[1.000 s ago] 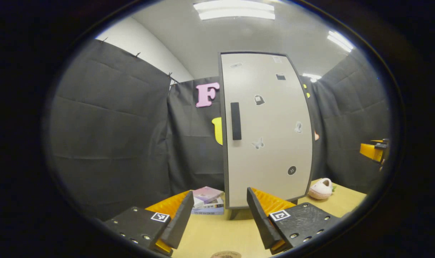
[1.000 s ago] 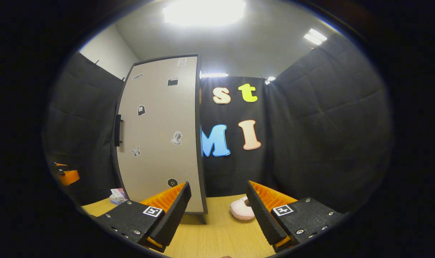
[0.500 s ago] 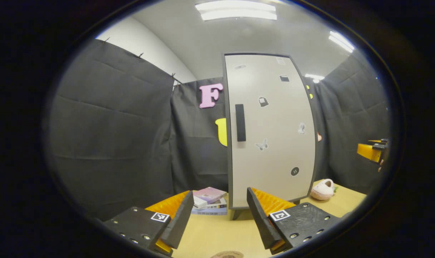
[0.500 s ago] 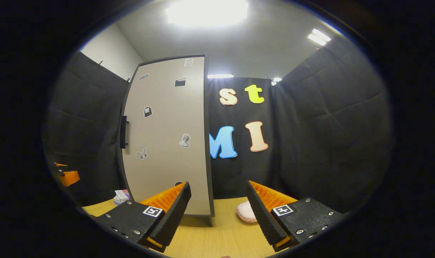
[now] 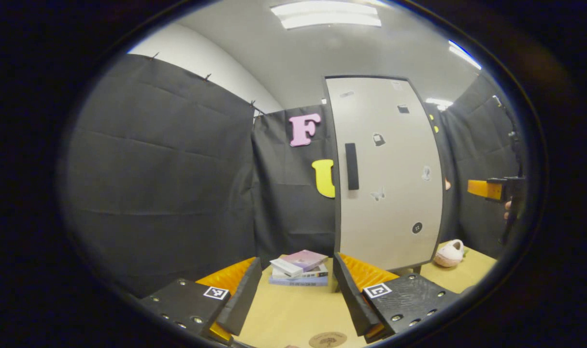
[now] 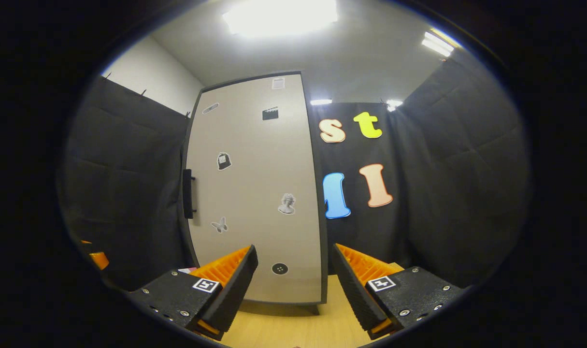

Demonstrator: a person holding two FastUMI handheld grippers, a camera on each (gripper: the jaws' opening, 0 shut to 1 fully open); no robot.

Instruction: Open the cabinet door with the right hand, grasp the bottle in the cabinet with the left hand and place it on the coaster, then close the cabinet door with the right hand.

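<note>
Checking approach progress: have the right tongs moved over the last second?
Yes. In the right gripper view, the cabinet door has grown and shifted right, so the right tongs moved closer and turned leftward.

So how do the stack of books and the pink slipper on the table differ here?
In the left gripper view the stack of books is flat, boxy and layered, left of the cabinet's foot; the pink slipper is a single, rounded, soft-looking thing at the cabinet's right. The books sit between the left claw's fingers in the picture; the slipper lies outside them. Both rest on the wooden table.

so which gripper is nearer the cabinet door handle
Right. The right gripper faces the cabinet door closely, handle up-left; the left gripper sits farther back.
</note>
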